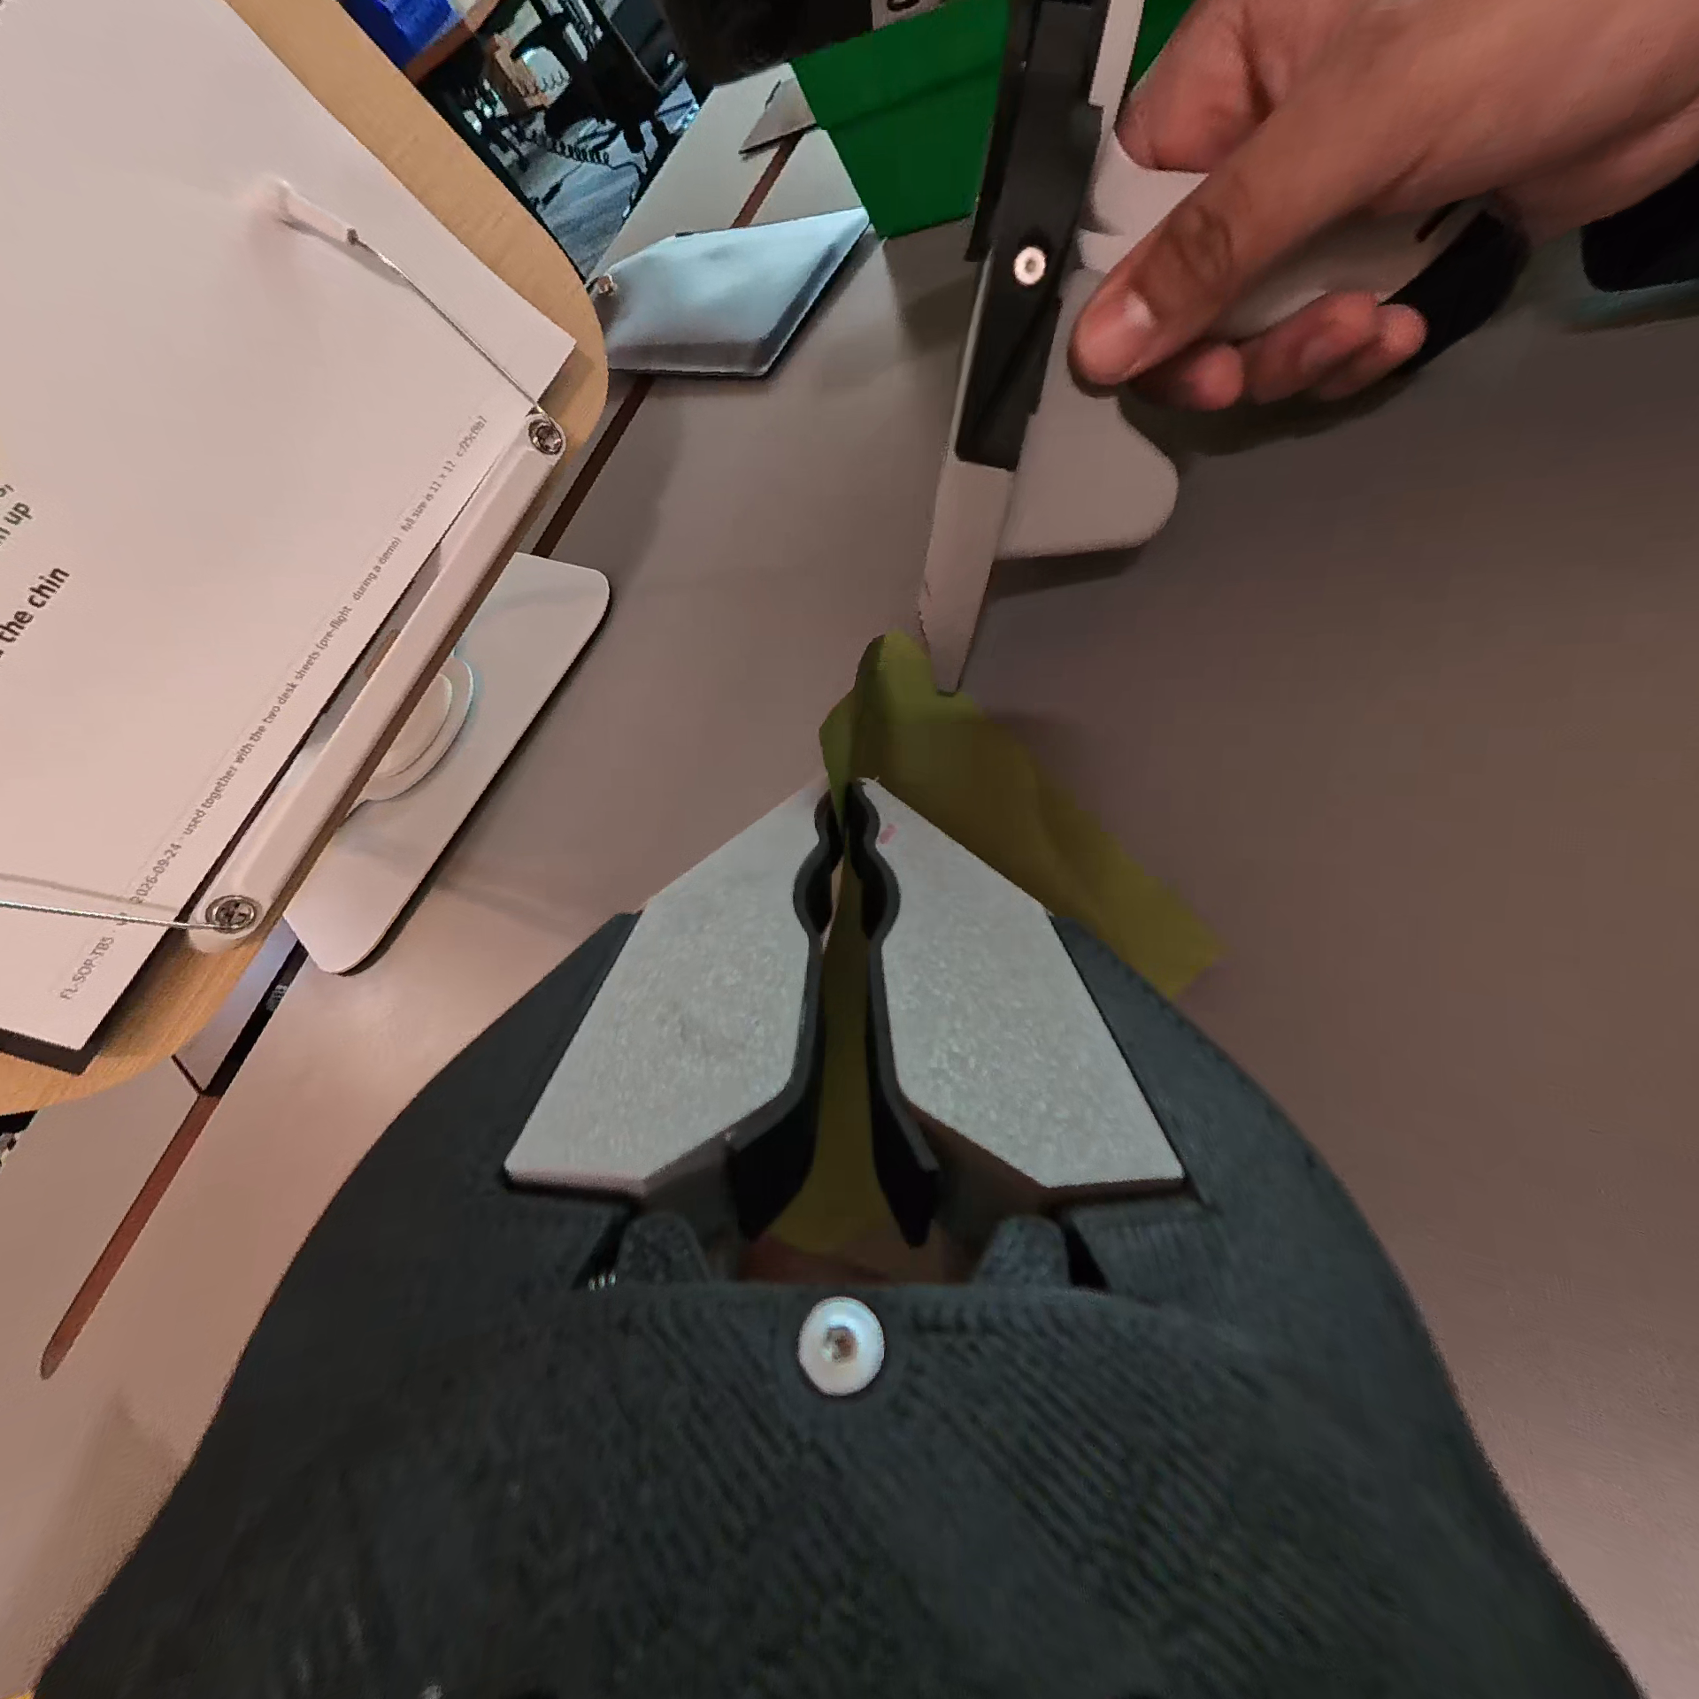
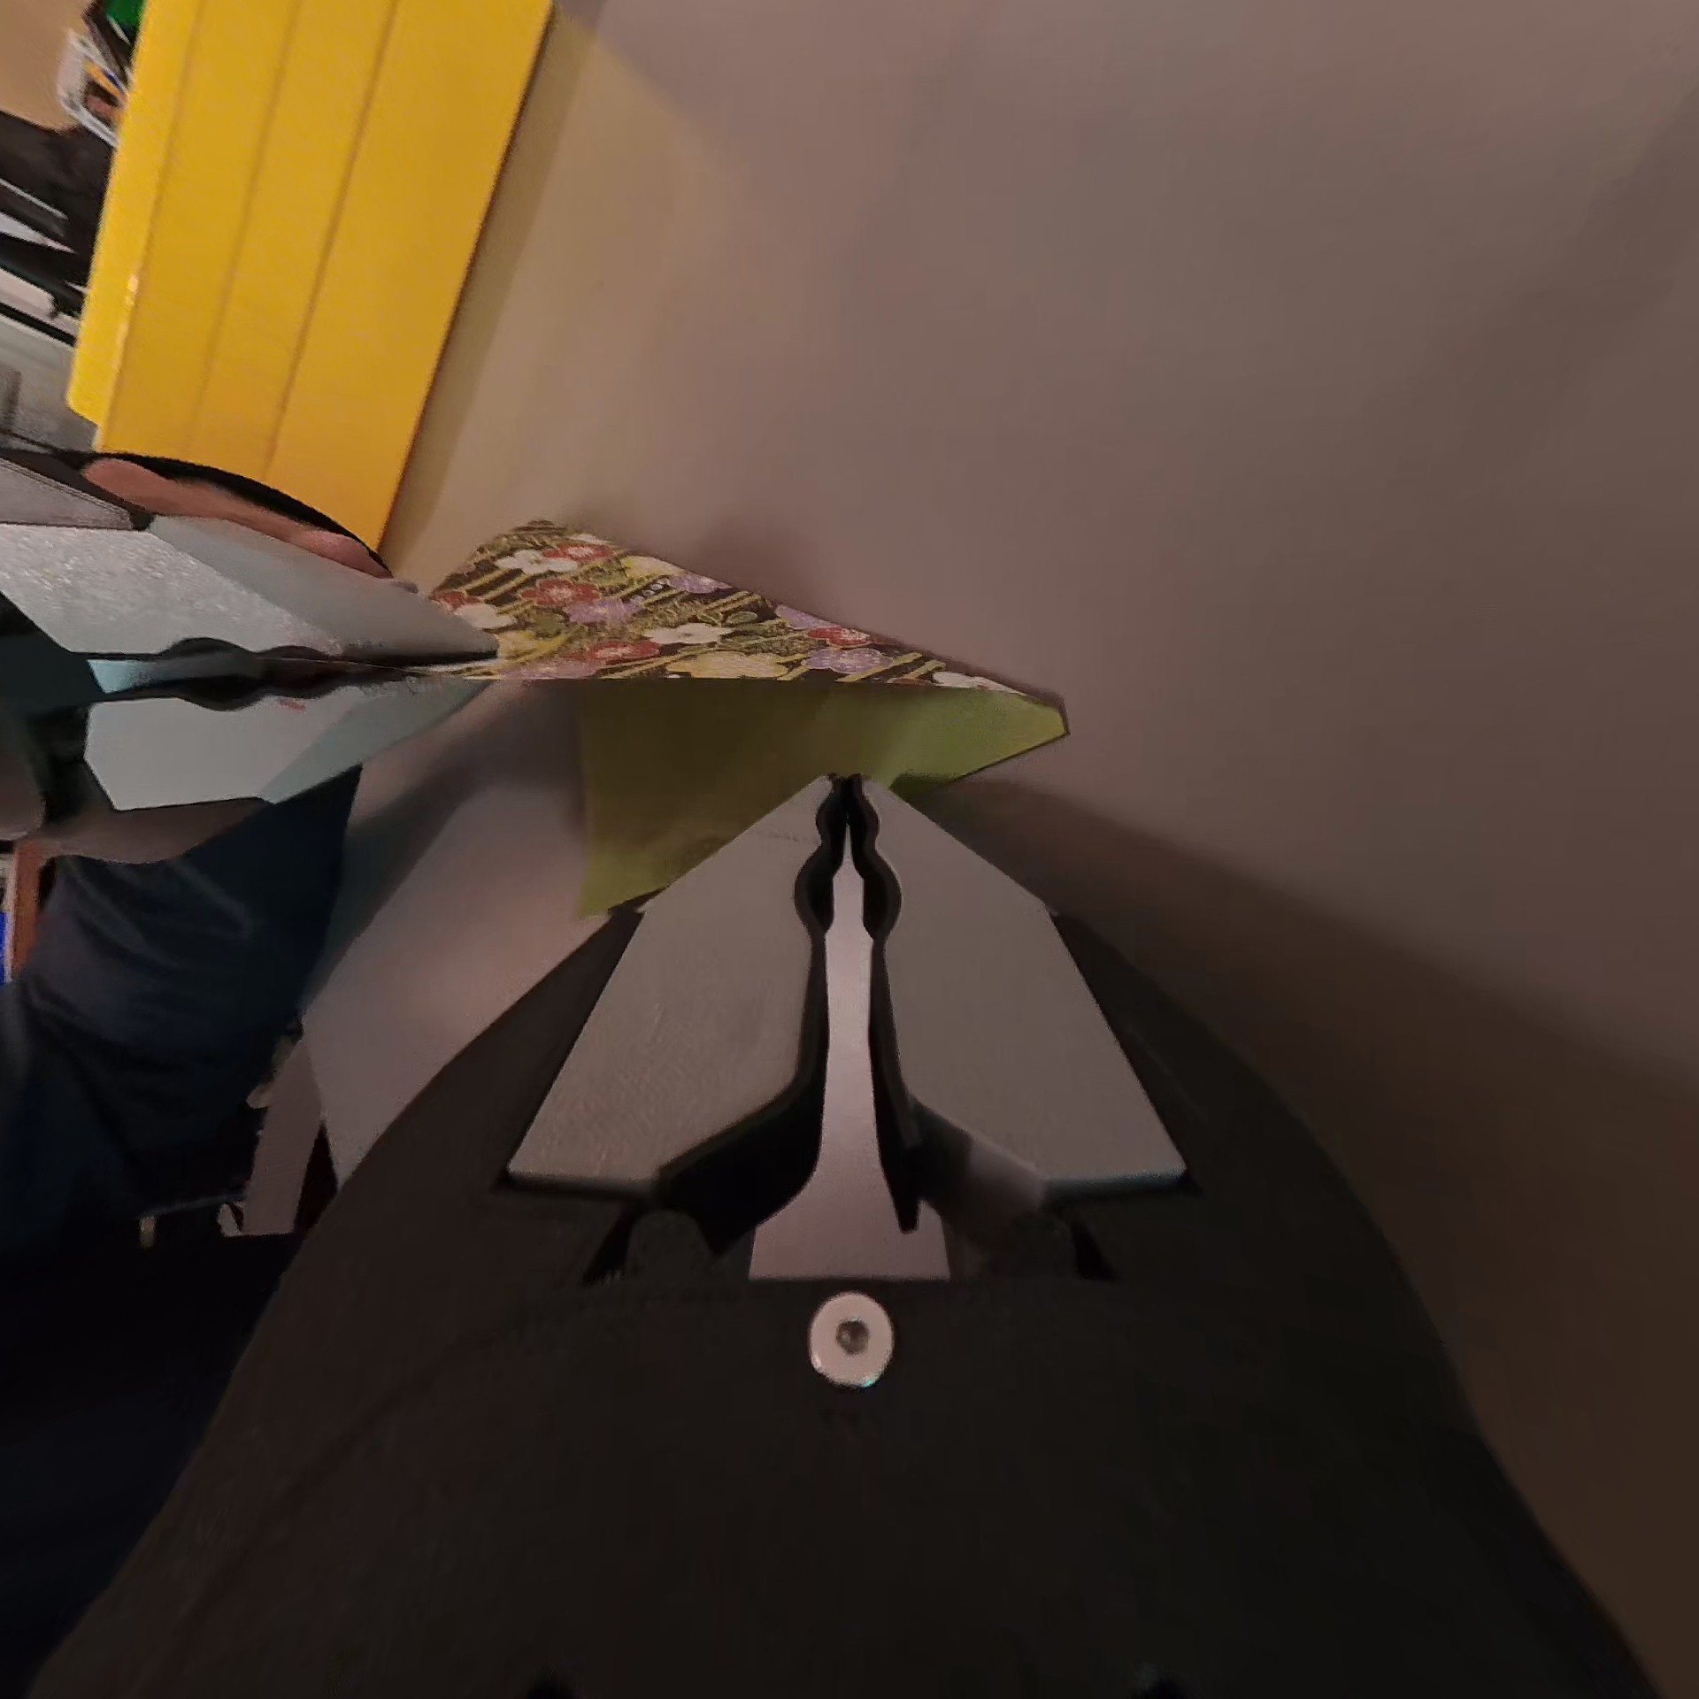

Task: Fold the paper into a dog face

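Note:
The paper point(image 2: 662, 616) is folded, floral on one side and plain green point(image 1: 1011, 809) on the other, and is held up above the table point(image 1: 1379, 827). My left gripper point(image 1: 850, 800) is shut on it, with the green sheet running back between the jaws. It also shows at the left of the right wrist view point(image 2: 441, 667), clamped on the floral edge. My right gripper point(image 2: 846, 781) is shut with its tips pinching the green flap from below. In the left wrist view it point(image 1: 947, 676) comes down from above, held by a hand point(image 1: 1333, 184), and meets the paper's far corner.
A wooden stand holding a printed sheet point(image 1: 276, 460) stands at the left on a white base point(image 1: 441, 809). A grey pad point(image 1: 726, 294) and a green box point(image 1: 901, 119) lie behind. A yellow box point(image 2: 303, 230) sits on the table beyond the paper. Across from one pair of fingers to the other is roughly 8 centimeters.

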`<control>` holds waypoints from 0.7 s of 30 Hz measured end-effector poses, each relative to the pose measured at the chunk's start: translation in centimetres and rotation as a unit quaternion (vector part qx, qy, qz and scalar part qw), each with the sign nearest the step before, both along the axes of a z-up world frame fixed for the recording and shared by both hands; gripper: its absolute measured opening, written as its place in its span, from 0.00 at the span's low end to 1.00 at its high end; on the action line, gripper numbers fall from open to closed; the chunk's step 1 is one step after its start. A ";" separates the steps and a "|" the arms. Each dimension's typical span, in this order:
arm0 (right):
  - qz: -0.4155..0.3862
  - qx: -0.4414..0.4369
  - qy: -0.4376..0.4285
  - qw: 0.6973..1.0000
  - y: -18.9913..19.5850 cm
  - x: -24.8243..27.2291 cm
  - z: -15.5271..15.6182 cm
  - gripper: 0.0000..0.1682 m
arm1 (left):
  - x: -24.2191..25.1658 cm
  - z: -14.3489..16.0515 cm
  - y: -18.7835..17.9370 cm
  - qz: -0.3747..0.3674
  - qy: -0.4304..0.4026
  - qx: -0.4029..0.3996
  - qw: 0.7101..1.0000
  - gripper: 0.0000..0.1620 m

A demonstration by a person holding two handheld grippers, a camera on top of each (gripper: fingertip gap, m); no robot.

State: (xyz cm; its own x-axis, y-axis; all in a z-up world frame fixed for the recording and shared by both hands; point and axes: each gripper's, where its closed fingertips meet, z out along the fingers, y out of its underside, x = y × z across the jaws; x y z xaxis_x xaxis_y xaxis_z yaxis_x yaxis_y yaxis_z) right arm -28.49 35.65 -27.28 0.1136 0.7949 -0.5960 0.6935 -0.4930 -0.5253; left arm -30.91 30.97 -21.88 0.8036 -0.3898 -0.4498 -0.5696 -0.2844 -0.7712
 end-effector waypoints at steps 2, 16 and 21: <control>-0.009 0.023 -0.009 1.000 0.5 0.0 -0.5 0.00 | 0.2 0.1 -0.1 -0.006 -0.004 0.001 1.000 0.00; -0.042 -0.069 0.018 0.997 0.9 -0.1 -0.4 0.00 | 3.4 -2.7 -3.3 -0.136 0.057 -0.036 0.988 0.00; -0.043 -0.066 0.016 0.997 1.0 0.0 -0.4 0.00 | 3.0 -4.9 -3.4 -0.131 0.114 -0.064 0.983 0.00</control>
